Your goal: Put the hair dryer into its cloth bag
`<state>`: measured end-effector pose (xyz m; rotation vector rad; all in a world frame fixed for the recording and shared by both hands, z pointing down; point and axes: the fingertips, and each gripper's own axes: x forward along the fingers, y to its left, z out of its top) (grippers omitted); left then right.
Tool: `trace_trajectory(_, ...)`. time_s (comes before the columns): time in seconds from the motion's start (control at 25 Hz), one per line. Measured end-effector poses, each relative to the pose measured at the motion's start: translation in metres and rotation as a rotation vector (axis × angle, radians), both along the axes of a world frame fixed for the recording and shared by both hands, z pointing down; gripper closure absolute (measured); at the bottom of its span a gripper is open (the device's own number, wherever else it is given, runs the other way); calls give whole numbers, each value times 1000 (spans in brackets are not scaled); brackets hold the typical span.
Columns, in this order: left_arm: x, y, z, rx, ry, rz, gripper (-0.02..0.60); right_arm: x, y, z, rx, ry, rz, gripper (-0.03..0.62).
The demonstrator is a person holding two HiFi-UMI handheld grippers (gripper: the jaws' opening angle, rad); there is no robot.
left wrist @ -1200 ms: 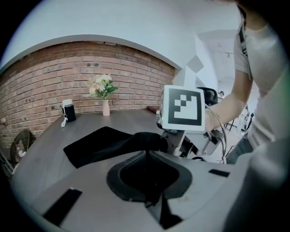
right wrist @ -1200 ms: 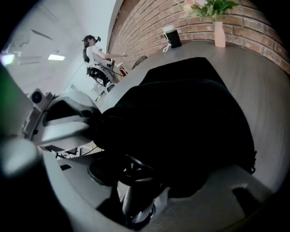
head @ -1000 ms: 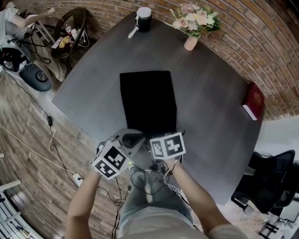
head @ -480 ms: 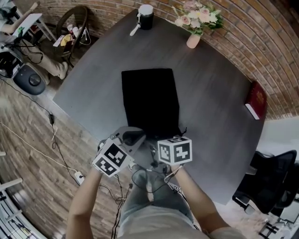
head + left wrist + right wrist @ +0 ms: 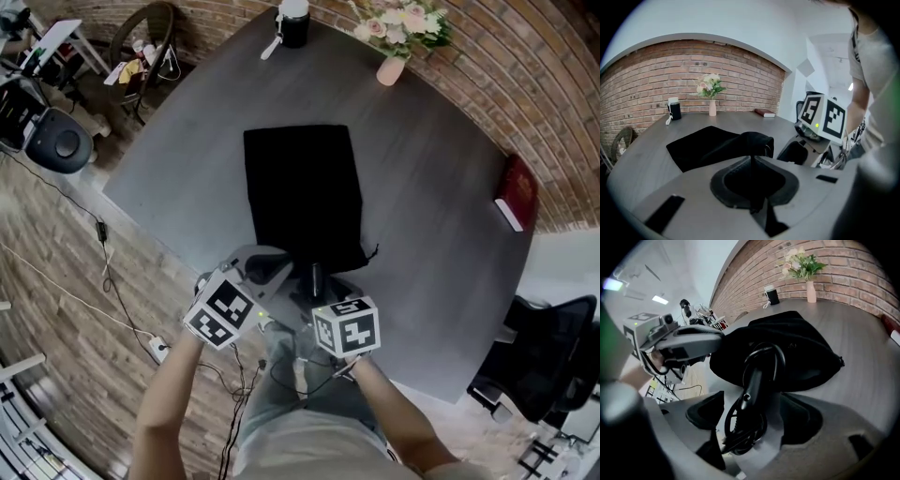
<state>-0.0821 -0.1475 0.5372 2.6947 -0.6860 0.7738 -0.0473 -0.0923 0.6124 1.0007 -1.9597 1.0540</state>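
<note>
Right gripper view alone shows dryer handle and coiled cord sticking out of bag mouth, between opening jaws of right gripper, pads clear of it. Left gripper view: left gripper clenched on bag hem. Dryer head hidden in bag. Head view: handle barely discernible.

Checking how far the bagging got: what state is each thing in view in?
Black cloth bag: flat on the table, mouth edge pinched up.
Black hair dryer: partly in the bag, handle and coiled cord sticking out.
Left gripper: shut on the bag's mouth edge.
Right gripper: jaws opening, handle and cord between them, not pressed.
Red book: closed, lying flat.
Pink vase of flowers: upright.
Black jar with white lid: upright, lid on.
</note>
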Motion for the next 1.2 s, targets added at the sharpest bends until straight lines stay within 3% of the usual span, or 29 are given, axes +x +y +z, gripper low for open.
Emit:
trace_trajectory(0.16, 1, 2, 1, 0, -6, 16, 560, 3, 6, 9, 9, 19, 41, 304)
trace_trajectory(0.52, 3, 7, 6, -2, -12, 34, 560, 9, 5, 8, 49, -27, 136, 420)
trace_trajectory(0.72, 2, 9, 5, 0, -13, 40, 560, 15, -1, -8, 117, -79, 170, 436)
trace_trajectory(1.2, 4, 9, -4, 18, -17, 45, 560, 5, -30, -21, 132, -101, 202, 441)
